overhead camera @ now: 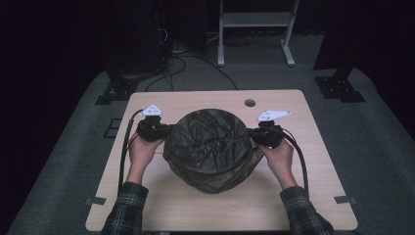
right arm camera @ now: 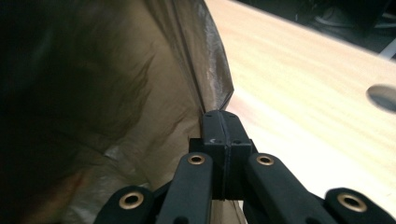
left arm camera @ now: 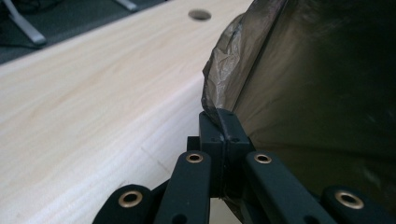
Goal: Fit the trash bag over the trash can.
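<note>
Both pinched shut on bag rim, left gripper & right gripper on opp edges w/ film beyond each tip: prob light, floppy, slippery, tears easy, so grip doubled rim.

One dark plastic bag sits on one wooden worktop. Two grippers: the left gripper and the right gripper. One round hole in the worktop.

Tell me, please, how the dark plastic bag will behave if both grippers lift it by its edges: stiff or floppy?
Probably floppy: the bag is thin, wrinkled film that sags in folds over the table. Likely light, since its edge looks translucent. It may slip or tear, because the left gripper and right gripper each pinch only a narrow strip of the edge.
</note>
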`<move>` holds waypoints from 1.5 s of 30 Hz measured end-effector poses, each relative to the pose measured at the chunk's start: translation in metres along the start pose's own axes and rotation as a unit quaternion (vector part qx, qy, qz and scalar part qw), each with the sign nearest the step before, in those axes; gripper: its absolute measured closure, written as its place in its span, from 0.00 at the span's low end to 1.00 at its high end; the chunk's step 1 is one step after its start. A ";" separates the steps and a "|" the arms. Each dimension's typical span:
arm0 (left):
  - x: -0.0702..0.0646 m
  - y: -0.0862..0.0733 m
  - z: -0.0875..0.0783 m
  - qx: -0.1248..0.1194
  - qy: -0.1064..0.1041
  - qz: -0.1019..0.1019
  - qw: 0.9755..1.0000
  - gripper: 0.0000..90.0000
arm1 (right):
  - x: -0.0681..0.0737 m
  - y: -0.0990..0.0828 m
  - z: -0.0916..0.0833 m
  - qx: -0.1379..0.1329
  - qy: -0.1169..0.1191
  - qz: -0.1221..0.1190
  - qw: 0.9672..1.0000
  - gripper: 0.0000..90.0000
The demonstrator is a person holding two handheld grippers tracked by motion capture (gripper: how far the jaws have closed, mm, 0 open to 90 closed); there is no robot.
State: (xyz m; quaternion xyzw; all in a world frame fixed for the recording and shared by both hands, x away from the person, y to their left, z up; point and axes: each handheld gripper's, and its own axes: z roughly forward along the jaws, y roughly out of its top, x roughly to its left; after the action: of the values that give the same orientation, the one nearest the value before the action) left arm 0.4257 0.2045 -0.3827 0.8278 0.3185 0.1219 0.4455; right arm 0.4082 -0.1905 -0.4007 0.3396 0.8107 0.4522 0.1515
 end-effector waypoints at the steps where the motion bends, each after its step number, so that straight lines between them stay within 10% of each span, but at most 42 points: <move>1: 0.000 -0.003 0.003 0.006 0.001 -0.001 1.000 1.00 | 0.001 -0.003 0.003 0.007 0.000 0.002 1.000 1.00; 15: 0.001 -0.038 0.031 0.077 0.011 -0.008 0.997 1.00 | -0.003 -0.038 0.027 0.057 -0.003 0.019 0.998 1.00; 26: 0.002 -0.018 -0.031 -0.022 -0.006 -0.035 0.999 0.57 | -0.009 -0.020 -0.022 -0.004 -0.001 0.032 0.999 0.64; 36: -0.018 -0.016 -0.089 -0.066 -0.036 0.000 0.997 0.40 | 0.010 -0.011 -0.087 -0.064 0.074 0.001 0.995 0.49; 45: -0.051 -0.025 -0.099 -0.073 -0.085 0.043 0.993 0.28 | 0.029 -0.011 -0.100 -0.074 0.124 -0.037 0.989 0.41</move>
State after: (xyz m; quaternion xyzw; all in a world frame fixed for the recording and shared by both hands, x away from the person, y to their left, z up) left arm 0.3284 0.2475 -0.3418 0.8131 0.2339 0.0928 0.5250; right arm 0.3273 -0.2373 -0.3541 0.2383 0.7995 0.5438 0.0909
